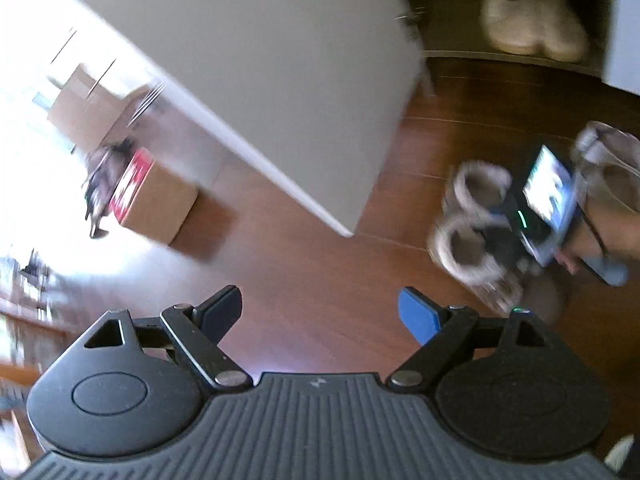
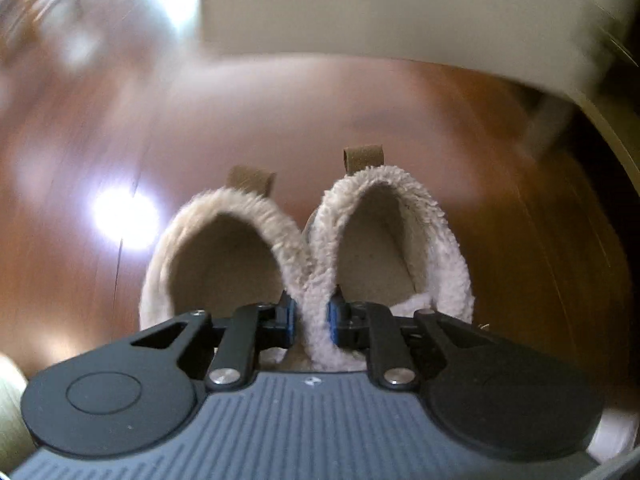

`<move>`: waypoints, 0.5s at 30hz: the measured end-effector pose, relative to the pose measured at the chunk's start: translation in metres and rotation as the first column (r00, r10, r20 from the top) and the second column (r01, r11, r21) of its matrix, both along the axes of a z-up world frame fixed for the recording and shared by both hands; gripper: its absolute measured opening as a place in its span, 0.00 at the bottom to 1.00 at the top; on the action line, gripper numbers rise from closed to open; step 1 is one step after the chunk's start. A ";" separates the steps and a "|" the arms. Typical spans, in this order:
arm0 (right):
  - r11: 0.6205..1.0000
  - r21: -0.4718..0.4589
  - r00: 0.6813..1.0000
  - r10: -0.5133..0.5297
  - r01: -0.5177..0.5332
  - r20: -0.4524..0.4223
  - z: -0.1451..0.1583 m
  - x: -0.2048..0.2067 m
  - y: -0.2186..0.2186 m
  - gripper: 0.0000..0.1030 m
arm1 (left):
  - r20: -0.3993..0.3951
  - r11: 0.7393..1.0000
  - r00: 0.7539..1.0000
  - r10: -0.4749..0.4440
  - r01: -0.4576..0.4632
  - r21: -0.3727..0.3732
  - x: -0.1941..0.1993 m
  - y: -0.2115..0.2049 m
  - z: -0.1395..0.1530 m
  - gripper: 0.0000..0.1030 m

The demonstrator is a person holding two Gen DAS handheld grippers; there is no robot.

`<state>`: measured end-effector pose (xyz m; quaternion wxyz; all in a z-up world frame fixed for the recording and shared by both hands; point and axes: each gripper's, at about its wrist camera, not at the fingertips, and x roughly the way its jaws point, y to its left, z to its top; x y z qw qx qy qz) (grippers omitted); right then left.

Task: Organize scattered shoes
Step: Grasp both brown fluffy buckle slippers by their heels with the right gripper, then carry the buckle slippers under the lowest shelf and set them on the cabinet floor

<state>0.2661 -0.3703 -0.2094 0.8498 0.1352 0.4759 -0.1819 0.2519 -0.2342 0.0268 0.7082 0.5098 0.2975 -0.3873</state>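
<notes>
Two cream fleece-lined slippers stand side by side on the wooden floor, the left slipper and the right slipper, each with a tan heel tab. My right gripper is shut on their two touching inner collars, pinching the fleece together. In the left wrist view the same slipper pair sits at the right, with the right-hand device's lit screen and a person's hand behind it. My left gripper hangs open over bare floor, nothing between its fingers.
A white cabinet panel juts over the floor, also seen as the white panel beyond the slippers. A dark low shelf holds another cream pair. A cardboard box stands at the left.
</notes>
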 end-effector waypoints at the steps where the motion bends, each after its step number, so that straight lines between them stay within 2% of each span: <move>1: 0.997 0.017 0.997 -0.075 0.075 0.019 0.007 -0.006 -0.012 0.13 | 0.013 0.998 0.998 -0.055 0.055 0.000 -0.005 -0.006 0.001 0.89; 2: 0.986 0.039 0.986 -0.163 0.162 0.030 0.012 -0.008 -0.027 0.13 | 0.040 0.992 0.991 -0.130 0.130 0.003 -0.012 -0.015 0.000 0.89; 3: 0.957 0.065 0.958 -0.284 0.282 0.032 0.015 -0.008 -0.049 0.13 | 0.061 0.984 0.982 -0.178 0.178 0.006 -0.015 -0.021 -0.004 0.89; 4: 0.941 0.074 0.942 -0.334 0.331 0.030 0.016 -0.006 -0.060 0.13 | 0.074 0.973 0.970 -0.230 0.230 0.002 -0.016 -0.028 -0.012 0.89; 5: 0.873 0.114 0.877 -0.480 0.474 0.027 0.013 -0.006 -0.092 0.13 | 0.082 0.956 0.953 -0.291 0.293 -0.007 -0.017 -0.037 -0.023 0.89; 7: 0.812 0.150 0.819 -0.573 0.564 0.023 0.008 -0.007 -0.115 0.14 | 0.068 0.928 0.927 -0.368 0.371 -0.031 -0.010 -0.054 -0.052 0.89; 8: 0.733 0.197 0.745 -0.667 0.651 0.023 -0.003 -0.009 -0.145 0.16 | 0.041 0.914 0.915 -0.401 0.403 -0.044 -0.003 -0.067 -0.075 0.89; 11: 0.664 0.251 0.673 -0.737 0.705 0.061 -0.017 -0.015 -0.168 0.21 | -0.025 0.892 0.892 -0.452 0.451 -0.032 0.007 -0.096 -0.133 0.89; 12: 0.665 0.268 0.662 -0.741 0.697 0.117 -0.012 -0.026 -0.176 0.43 | -0.042 0.884 0.883 -0.468 0.467 -0.030 0.010 -0.103 -0.149 0.89; 13: 0.673 0.266 0.664 -0.735 0.690 0.140 -0.007 -0.029 -0.174 0.57 | -0.057 0.876 0.874 -0.483 0.481 -0.032 0.012 -0.109 -0.164 0.88; 14: 0.709 0.202 0.679 -0.705 0.676 0.204 0.010 -0.045 -0.165 0.71 | -0.075 0.865 0.862 -0.501 0.499 -0.045 0.015 -0.117 -0.184 0.88; 15: 0.726 0.171 0.689 -0.687 0.666 0.233 0.018 -0.053 -0.158 0.71 | -0.091 0.863 0.858 -0.505 0.500 -0.070 0.018 -0.124 -0.201 0.88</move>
